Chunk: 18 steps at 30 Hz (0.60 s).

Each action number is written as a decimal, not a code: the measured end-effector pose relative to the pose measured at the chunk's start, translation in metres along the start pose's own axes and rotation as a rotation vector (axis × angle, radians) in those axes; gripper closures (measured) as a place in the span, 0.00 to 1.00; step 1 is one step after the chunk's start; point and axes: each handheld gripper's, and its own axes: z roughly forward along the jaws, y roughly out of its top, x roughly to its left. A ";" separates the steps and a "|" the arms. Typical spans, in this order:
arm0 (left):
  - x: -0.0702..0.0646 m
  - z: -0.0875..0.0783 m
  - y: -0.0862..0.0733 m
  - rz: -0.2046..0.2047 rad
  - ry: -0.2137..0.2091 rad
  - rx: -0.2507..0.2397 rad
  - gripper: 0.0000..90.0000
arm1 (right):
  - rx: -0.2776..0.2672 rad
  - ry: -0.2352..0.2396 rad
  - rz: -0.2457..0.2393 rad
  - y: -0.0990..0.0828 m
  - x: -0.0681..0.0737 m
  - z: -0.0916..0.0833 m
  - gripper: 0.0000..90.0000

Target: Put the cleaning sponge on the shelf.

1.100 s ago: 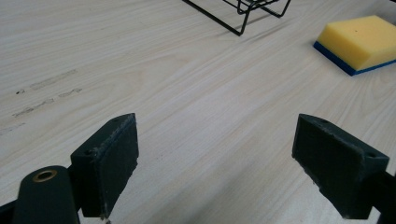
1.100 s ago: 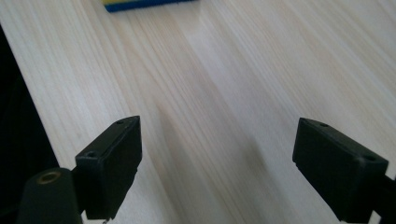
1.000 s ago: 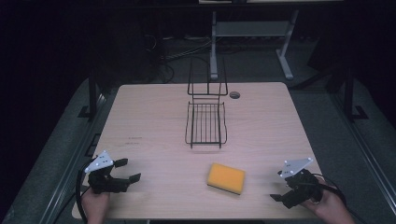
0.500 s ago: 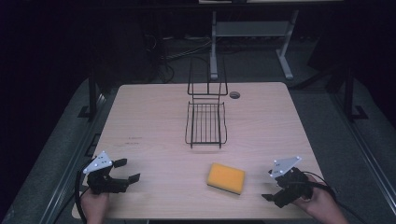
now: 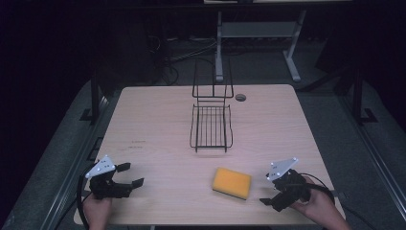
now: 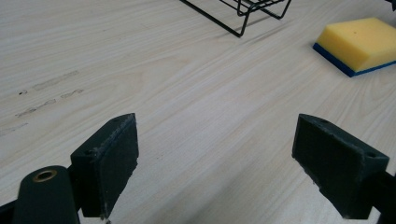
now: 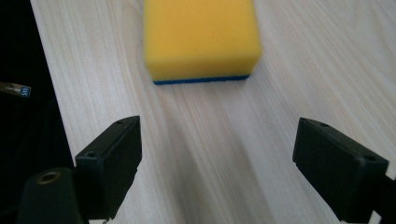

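A yellow sponge (image 5: pixel 231 183) with a blue underside lies flat on the wooden table (image 5: pixel 153 124), near the front and right of centre. My right gripper (image 5: pixel 266 190) is open just to the sponge's right, jaws pointing at it, with nothing between them. In the right gripper view the sponge (image 7: pixel 201 37) lies straight ahead of the open gripper (image 7: pixel 217 163), a short gap away. My left gripper (image 5: pixel 130 174) rests open at the front left, far from the sponge. In the left gripper view the gripper (image 6: pixel 224 158) is empty, with the sponge (image 6: pixel 359 42) at the upper right.
A black wire rack (image 5: pixel 211 125) stands at the table's middle back, its tall back frame on the far side; its near corner (image 6: pixel 243 11) shows in the left gripper view. A round cable hole (image 5: pixel 240 97) sits behind it. The table's front edge (image 7: pixel 39 70) runs close beside the right gripper.
My right gripper has moved left along the front edge, toward the sponge. The left gripper, the sponge and the rack have stayed put.
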 end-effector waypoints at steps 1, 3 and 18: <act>0.000 0.000 0.000 0.001 -0.001 0.002 0.16 | 0.002 0.001 -0.005 0.001 0.000 0.001 0.17; 0.000 0.000 0.000 0.001 -0.001 0.000 0.16 | 0.003 0.010 0.000 0.004 0.000 0.002 0.17; 0.001 0.000 0.001 -0.002 -0.002 -0.004 0.16 | -0.004 0.051 -0.038 0.034 0.002 0.011 0.17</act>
